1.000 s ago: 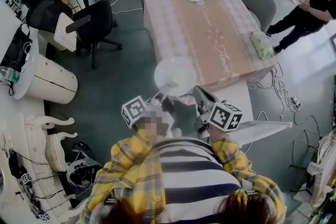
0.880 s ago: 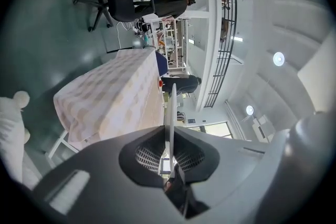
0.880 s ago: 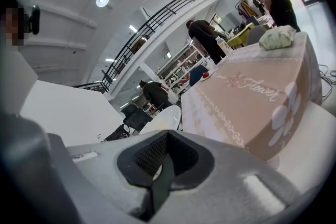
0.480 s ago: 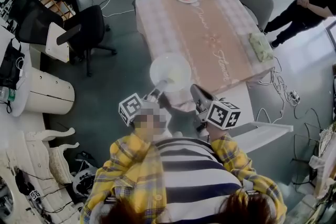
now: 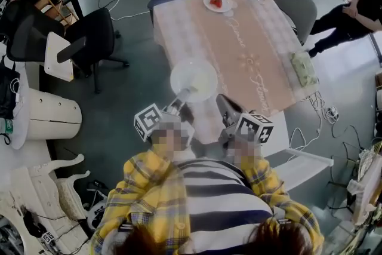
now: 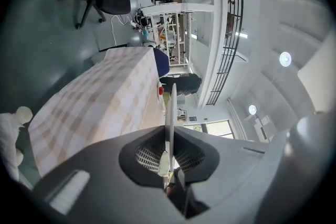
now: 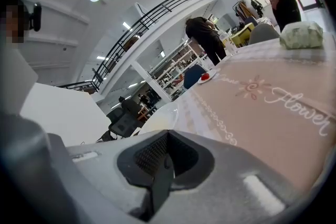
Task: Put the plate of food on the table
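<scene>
left tool [image 5: 181,97] pinches the plate [image 5: 194,77] by its rim, holding it level over the tabletop's [image 5: 239,51] near edge so the food [image 5: 203,90] (something pale, I think) doesn't slide; right tool [image 5: 222,104] is pressed together, empty, just alongside.

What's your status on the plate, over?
Left gripper shut on plate rim; right gripper shut, empty. Plate held at near corner of table, not set down. Far off: red-food plate, green pack.

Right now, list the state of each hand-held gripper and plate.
white plate: held by its rim over the near corner of the table.
left hand-held gripper: shut on white plate.
right hand-held gripper: shut, empty.
far plate: resting on table, red food on it.
</scene>
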The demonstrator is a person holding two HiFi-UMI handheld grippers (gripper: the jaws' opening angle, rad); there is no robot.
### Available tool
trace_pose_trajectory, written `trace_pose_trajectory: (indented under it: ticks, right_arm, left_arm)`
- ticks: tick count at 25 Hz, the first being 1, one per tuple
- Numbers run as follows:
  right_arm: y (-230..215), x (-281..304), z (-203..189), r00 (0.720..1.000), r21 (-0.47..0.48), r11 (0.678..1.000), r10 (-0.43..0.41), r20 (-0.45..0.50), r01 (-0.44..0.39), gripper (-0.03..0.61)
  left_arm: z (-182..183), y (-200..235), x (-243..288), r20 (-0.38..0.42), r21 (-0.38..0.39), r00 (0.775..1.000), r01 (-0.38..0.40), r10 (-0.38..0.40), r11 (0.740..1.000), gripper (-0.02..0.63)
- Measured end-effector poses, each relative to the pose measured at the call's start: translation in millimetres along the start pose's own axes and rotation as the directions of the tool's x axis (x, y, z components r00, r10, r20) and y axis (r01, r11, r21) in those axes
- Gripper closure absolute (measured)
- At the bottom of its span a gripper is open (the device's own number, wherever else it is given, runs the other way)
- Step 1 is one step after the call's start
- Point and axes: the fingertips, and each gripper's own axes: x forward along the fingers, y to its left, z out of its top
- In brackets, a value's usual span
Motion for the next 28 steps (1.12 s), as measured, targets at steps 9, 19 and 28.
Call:
trace_pose_trajectory:
  ticks: [9,19,28]
  right_arm:
    - [-6,60,32,0.999,-0.013,0.999,-0.033,0.004,0.033,0.581]
    - [-26,110,67,0.999,-0.029,0.999,-0.038,-0.015,0.037,0.581]
    - [-53,146,94,0.998,-0.034,0.999,0.000,-0.058,-0.002,0.581]
  left_arm:
    - [55,5,43,-0.029,-0.005,1.000,-0.005,0.004,1.000,0.594]
    - [99,11,96,0.026,-0.004,1.000,-0.009,0.009,1.000,0.592]
    - [114,28,135,0.103,-0.029,0.992,-0.064,0.067,0.998,0.592]
